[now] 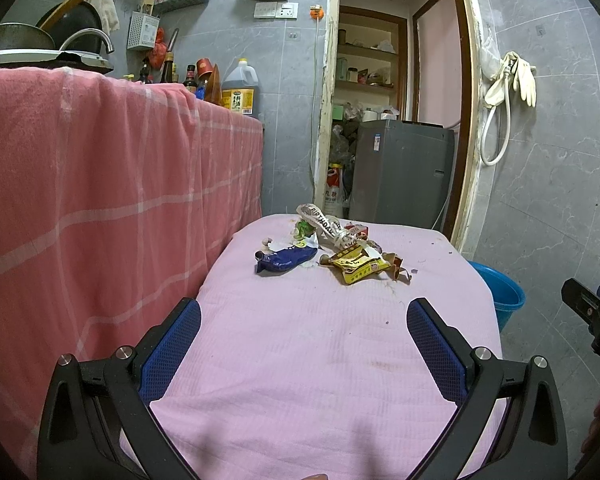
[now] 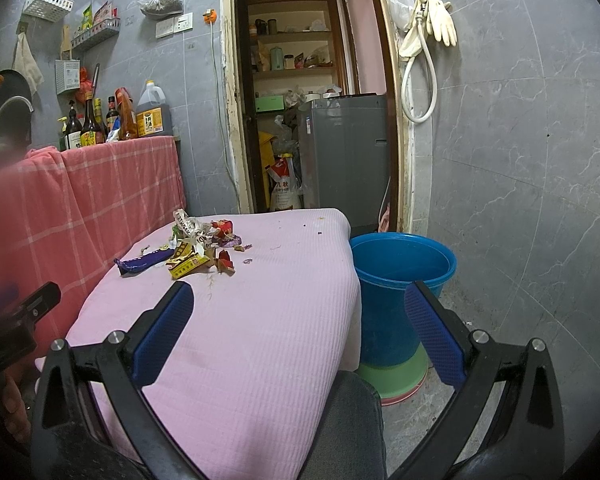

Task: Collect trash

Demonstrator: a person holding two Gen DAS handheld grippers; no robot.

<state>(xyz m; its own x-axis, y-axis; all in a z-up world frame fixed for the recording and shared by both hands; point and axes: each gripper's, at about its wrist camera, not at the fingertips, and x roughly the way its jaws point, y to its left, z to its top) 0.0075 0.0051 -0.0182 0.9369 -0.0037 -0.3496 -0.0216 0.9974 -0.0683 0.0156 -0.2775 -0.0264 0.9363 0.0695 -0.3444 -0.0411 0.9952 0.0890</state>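
A small heap of trash lies at the far end of a table under a pink cloth (image 1: 300, 360): a blue wrapper (image 1: 284, 260), a yellow packet (image 1: 358, 266), a crumpled white printed strip (image 1: 324, 224) and brown scraps. The right wrist view shows the same blue wrapper (image 2: 144, 262) and yellow packet (image 2: 186, 264). My left gripper (image 1: 304, 316) hovers open over the near half of the table, well short of the heap. My right gripper (image 2: 298, 300) is open too, above the table's right edge. A blue bucket (image 2: 384, 280) stands on the floor right of the table.
A counter draped in a red checked cloth (image 1: 100, 200) rises along the left, with bottles (image 2: 92, 120) and a sink on top. A grey washing machine (image 1: 404, 168) stands in the doorway behind the table. The bucket rests on a green basin (image 2: 392, 376). Grey tiled walls close the right side.
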